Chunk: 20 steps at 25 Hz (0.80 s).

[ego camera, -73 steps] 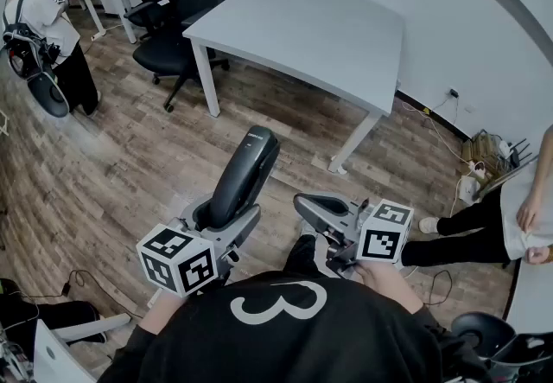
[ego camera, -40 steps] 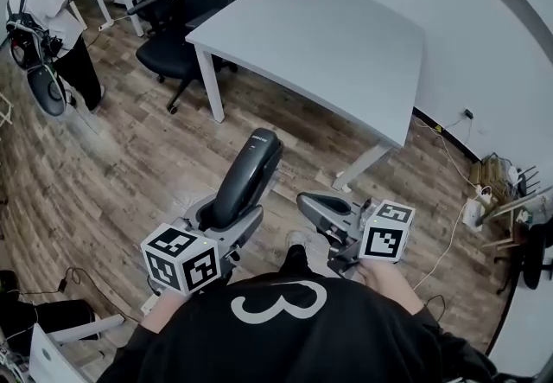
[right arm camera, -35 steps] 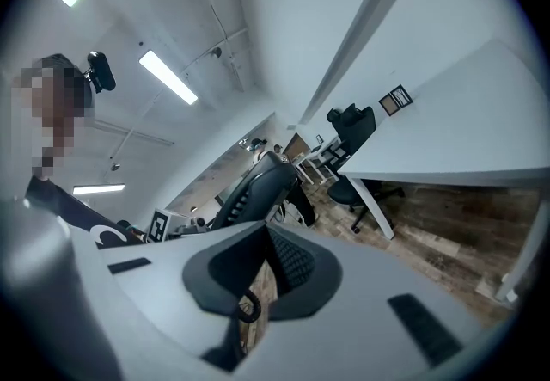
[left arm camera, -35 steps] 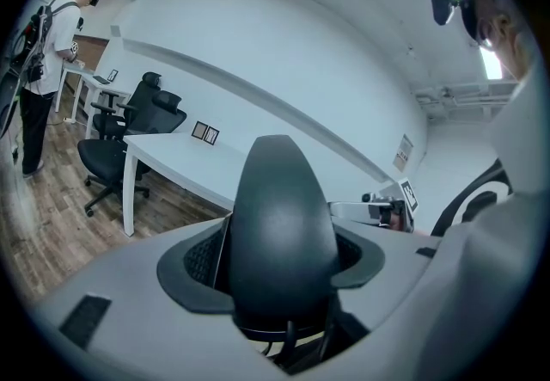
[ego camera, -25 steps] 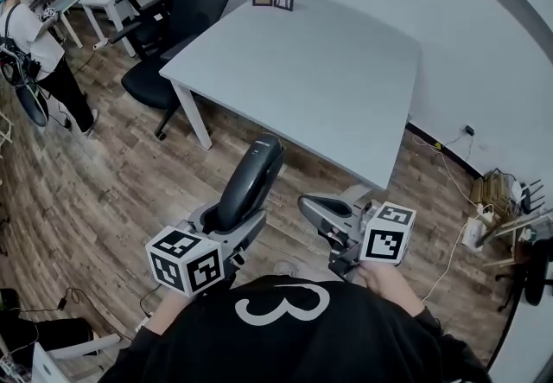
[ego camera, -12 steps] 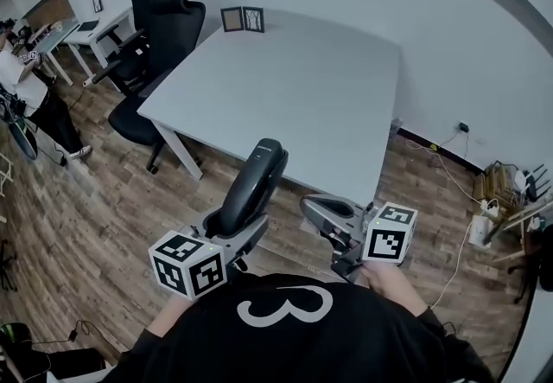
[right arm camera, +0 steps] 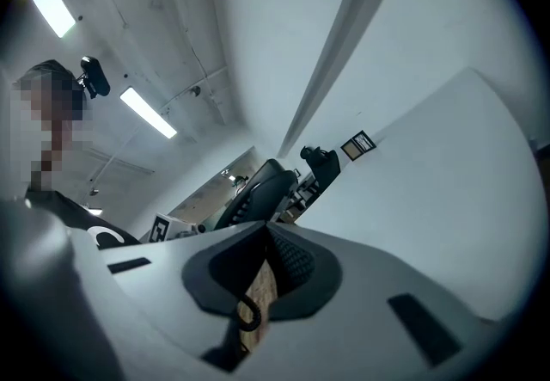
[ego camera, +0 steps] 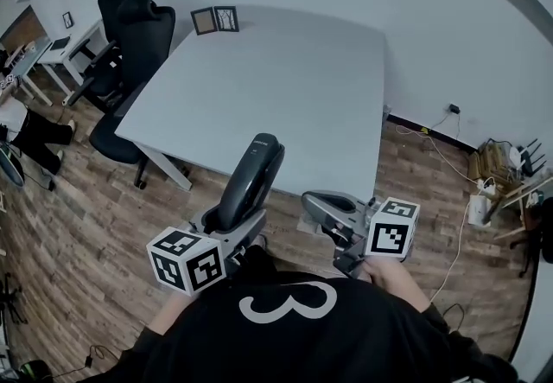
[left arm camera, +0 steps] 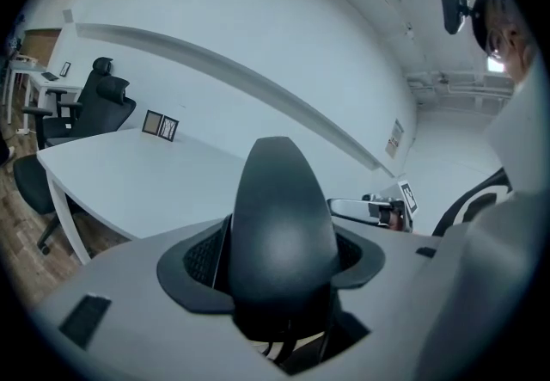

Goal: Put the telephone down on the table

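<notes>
Left gripper [ego camera: 232, 219], in the head view, pinches the lower end of a black telephone [ego camera: 251, 179]. The handset slants up and away, its top end showing against the near edge of a white table [ego camera: 285, 79]. Right gripper [ego camera: 313, 203] hovers just beside it, jaws pressed together. Two picture frames [ego camera: 215, 20] stand at the table's far edge, with black office chairs [ego camera: 130, 27] to its left.

Left gripper view: dark pads clamp both sides of the handset, which is held in the air, not on the tabletop.

Right gripper view: the jaws meet at their tips, nothing between them.
</notes>
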{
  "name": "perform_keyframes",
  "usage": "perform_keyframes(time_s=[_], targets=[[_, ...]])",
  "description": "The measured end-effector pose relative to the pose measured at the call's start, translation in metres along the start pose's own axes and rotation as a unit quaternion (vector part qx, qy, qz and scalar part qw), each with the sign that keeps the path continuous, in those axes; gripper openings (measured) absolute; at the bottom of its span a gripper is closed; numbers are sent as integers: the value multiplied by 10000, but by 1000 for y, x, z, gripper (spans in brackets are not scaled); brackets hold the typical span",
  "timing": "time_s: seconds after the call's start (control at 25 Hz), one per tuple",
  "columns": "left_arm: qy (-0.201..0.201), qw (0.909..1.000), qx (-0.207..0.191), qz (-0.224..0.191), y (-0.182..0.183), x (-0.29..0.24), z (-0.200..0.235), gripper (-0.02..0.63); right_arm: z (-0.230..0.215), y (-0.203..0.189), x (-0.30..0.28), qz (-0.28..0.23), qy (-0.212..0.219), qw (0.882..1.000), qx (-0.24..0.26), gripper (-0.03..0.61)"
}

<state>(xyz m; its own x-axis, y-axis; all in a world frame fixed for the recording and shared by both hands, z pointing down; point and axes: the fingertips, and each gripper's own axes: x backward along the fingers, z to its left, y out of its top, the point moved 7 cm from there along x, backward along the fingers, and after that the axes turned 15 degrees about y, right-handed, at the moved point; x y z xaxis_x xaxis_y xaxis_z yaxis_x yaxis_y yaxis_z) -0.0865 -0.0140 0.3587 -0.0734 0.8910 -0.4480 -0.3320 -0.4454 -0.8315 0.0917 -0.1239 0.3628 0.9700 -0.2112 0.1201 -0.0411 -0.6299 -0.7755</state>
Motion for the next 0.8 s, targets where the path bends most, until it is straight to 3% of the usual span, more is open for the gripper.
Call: perform_keyframes(time_s=[0.52,0.8], targets=[[-330,9985,-331,292,83,-86,69,288,-81,51,-52,-420,-405,9983,-53,8],[-454,9969,-362,536,111,-132,108,288,-117,74,-73,-624,-740,9952,-131,8]])
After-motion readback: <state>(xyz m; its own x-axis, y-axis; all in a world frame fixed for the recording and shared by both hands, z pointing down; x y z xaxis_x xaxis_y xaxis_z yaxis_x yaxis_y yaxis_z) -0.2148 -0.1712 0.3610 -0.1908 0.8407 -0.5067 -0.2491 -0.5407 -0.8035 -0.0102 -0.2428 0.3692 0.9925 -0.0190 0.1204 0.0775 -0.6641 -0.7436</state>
